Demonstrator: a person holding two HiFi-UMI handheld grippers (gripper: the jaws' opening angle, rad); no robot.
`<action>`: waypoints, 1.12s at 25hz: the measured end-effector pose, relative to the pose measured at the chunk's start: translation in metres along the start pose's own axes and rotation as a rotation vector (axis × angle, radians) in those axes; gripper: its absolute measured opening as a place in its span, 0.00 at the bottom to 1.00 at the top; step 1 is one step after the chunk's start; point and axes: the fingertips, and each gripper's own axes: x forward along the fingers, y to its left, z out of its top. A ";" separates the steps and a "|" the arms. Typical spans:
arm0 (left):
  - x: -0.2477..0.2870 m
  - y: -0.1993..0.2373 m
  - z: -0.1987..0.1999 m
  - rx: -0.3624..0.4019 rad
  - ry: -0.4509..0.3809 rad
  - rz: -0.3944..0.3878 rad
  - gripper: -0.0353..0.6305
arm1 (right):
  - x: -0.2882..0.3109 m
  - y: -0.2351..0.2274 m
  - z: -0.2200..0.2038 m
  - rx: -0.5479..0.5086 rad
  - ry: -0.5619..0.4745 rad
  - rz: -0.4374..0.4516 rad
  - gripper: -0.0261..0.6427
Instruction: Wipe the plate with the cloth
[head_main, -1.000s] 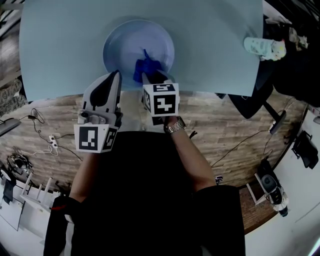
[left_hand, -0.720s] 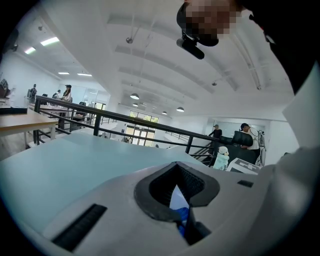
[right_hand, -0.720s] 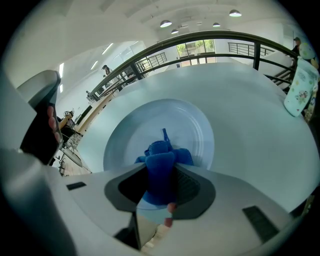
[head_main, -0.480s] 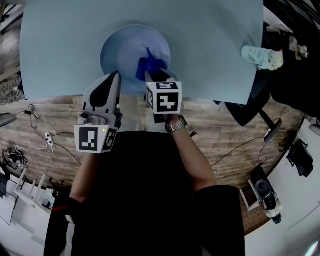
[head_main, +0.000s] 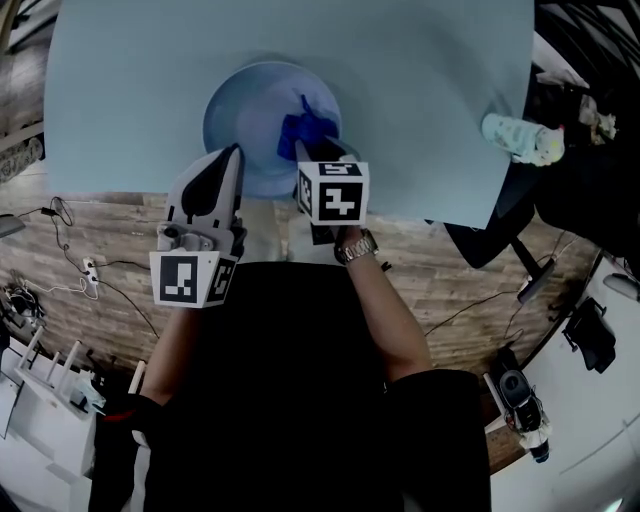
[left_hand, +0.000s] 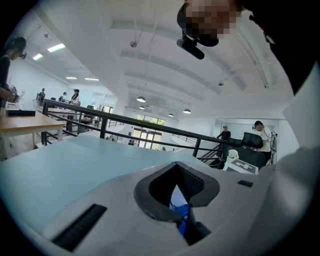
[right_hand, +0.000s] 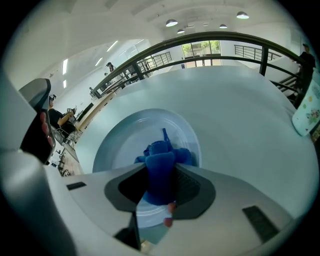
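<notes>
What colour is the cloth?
Deep blue. The cloth shows best in the right gripper view, pinched between the jaws over the pale blue plate.

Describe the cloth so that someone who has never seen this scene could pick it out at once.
Find the big pale blue table; a round plate sits near its edge nearest the person. On the plate's right half is the cloth, pinched between the jaws of the right gripper. It alone is deep blue and crumpled; the plate and table are pale and smooth.

Light-blue tabletop (head_main: 130, 80): a pale blue plate (head_main: 250, 110) near its front edge, and a white patterned object (head_main: 515, 137) at the right edge.
</notes>
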 end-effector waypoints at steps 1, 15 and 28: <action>0.001 0.001 0.001 0.001 -0.003 0.003 0.06 | 0.000 -0.001 0.003 -0.003 -0.002 -0.002 0.22; 0.000 0.009 0.018 0.015 -0.066 -0.010 0.06 | -0.030 0.017 0.043 -0.026 -0.158 0.005 0.22; -0.018 -0.004 0.042 0.060 -0.127 -0.095 0.06 | -0.129 0.062 0.076 -0.082 -0.517 0.026 0.22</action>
